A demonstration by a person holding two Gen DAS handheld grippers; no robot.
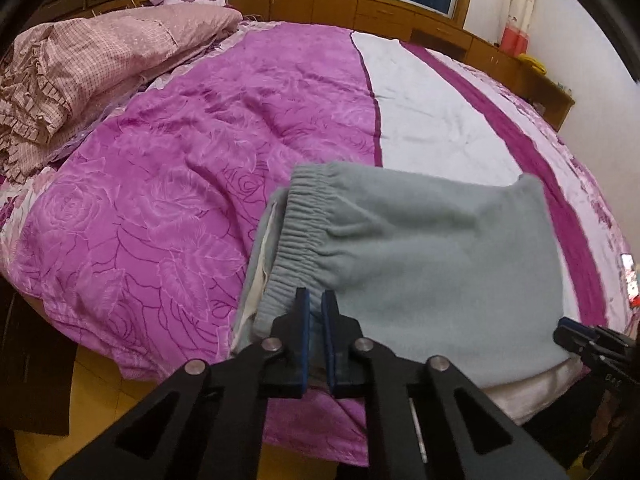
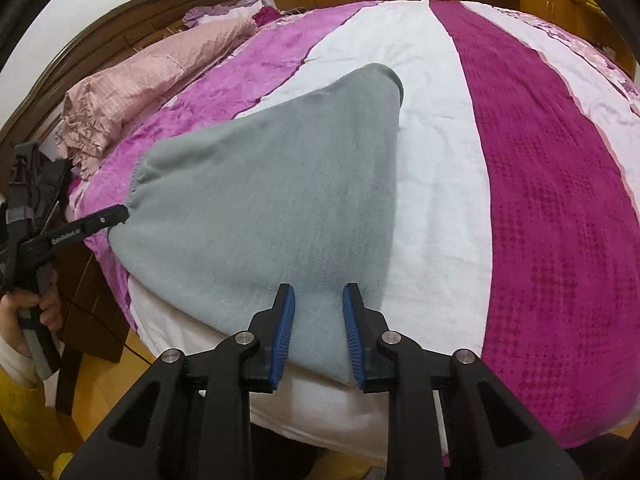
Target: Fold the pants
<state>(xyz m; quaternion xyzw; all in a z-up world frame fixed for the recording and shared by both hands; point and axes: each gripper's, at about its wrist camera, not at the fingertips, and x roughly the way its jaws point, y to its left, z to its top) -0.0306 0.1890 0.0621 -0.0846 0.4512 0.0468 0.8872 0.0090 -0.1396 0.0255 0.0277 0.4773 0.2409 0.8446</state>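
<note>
Pants (image 1: pixel 400 256): grey fleece, folded, lying flat at the near edge of the bed (image 1: pixel 160 200), partly over the white stripe and partly over the pink rose-print cover. Elastic waistband (image 1: pixel 296 232) turned toward the side of the bed where the pillows lie; a pale lining shows at that end.

Left gripper (image 1: pixel 315 300): black frame, blue pads, fingers drawn almost together and pinching the waistband corner nearest the bed's edge. From the other side its tip meets the cloth at the gathered hem.

Right gripper (image 2: pixel 319 300): same make, fingers a modest gap apart, straddling the pants' near corner at the bed's edge, with fleece lying between the pads (whether the pads press the cloth, I cannot tell).

Hand (image 2: pixel 24 312): one, wrapped round the left gripper's handle, beside the bed.

Pillows (image 1: pixel 100 64): pink checked, frilled, stacked at the head of the bed, well apart from the pants.

Headboard (image 2: pixel 140 12): dark wood, behind the pillows.
</note>
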